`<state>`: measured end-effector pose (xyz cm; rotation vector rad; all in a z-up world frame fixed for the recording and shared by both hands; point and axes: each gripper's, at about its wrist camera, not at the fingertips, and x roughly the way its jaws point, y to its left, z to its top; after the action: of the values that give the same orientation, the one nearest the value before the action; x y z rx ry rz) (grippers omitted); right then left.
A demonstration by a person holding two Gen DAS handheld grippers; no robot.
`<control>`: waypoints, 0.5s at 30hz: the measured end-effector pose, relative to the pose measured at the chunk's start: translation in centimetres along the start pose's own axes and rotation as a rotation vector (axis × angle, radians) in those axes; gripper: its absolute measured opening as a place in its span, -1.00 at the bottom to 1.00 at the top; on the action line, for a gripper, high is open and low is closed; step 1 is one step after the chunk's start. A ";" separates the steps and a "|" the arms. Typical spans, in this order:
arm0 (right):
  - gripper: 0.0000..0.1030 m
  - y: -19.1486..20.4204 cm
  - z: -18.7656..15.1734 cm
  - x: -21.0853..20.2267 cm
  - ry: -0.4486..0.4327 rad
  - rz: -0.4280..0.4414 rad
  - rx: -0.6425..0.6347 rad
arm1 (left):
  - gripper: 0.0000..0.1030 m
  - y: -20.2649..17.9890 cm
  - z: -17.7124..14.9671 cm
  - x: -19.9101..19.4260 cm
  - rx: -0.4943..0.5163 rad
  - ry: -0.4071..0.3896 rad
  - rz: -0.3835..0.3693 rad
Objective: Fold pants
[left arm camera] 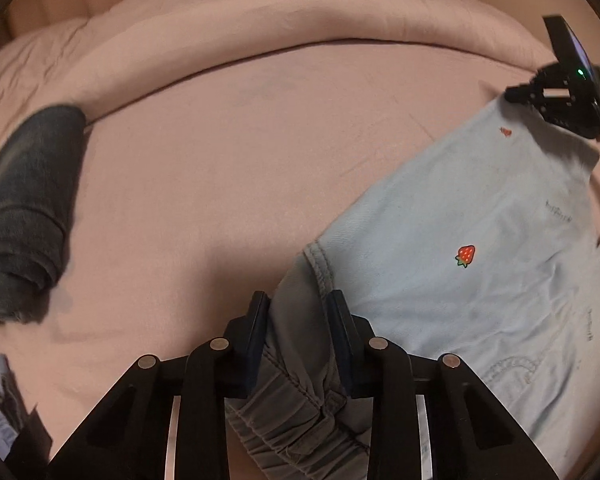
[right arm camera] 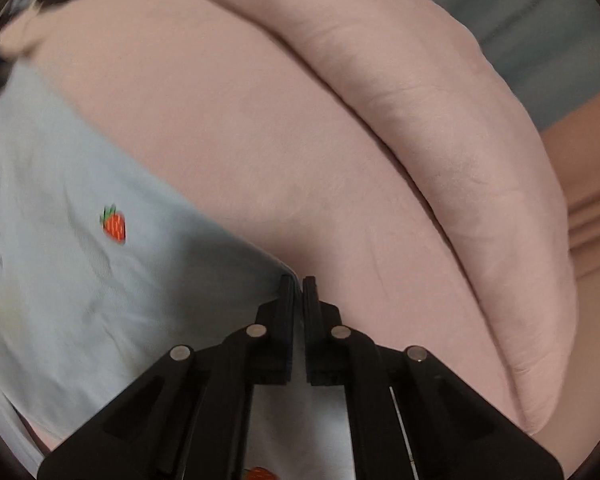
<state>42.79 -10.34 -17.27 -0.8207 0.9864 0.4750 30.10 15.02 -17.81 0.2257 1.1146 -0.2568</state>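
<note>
Light blue pants point(left arm camera: 460, 240) with small strawberry prints lie spread on a pink bed sheet point(left arm camera: 220, 160). My left gripper point(left arm camera: 298, 300) is shut on the bunched elastic waistband point(left arm camera: 296, 380) of the pants. My right gripper point(right arm camera: 298, 284) is shut on the far corner of the same pants point(right arm camera: 80, 260); cloth runs between its fingers. The right gripper also shows in the left wrist view point(left arm camera: 518, 94) at the pants' far end.
A rolled dark grey garment point(left arm camera: 28, 200) lies on the sheet at the left. A thick pink duvet fold point(left arm camera: 280, 24) runs along the far side of the bed, also in the right wrist view point(right arm camera: 440, 140).
</note>
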 end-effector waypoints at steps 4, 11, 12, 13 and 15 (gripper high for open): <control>-0.90 0.6 0.6 2.2 0.064 -0.011 0.012 | -0.06 -0.1 0.4 0.5 0.019 0.007 0.070; -0.72 -0.5 -0.1 -3.4 -0.130 -0.019 0.213 | 0.17 -0.2 0.3 -1.5 -0.038 -0.057 0.156; -0.72 -0.5 -0.7 -4.7 -0.162 0.017 0.250 | 0.17 -0.5 -0.3 -1.7 -0.017 -0.064 0.152; -0.72 0.0 -1.5 -5.6 -0.178 0.059 0.267 | 0.17 -0.9 -0.7 -1.2 0.008 -0.042 0.159; -0.69 1.8 -2.5 -4.7 -0.127 0.104 0.241 | 0.18 -1.8 -1.3 0.2 0.022 -0.002 0.185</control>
<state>37.97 -11.19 -14.62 -0.5185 0.9502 0.4802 28.48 13.75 -18.62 0.3464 1.0817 -0.1044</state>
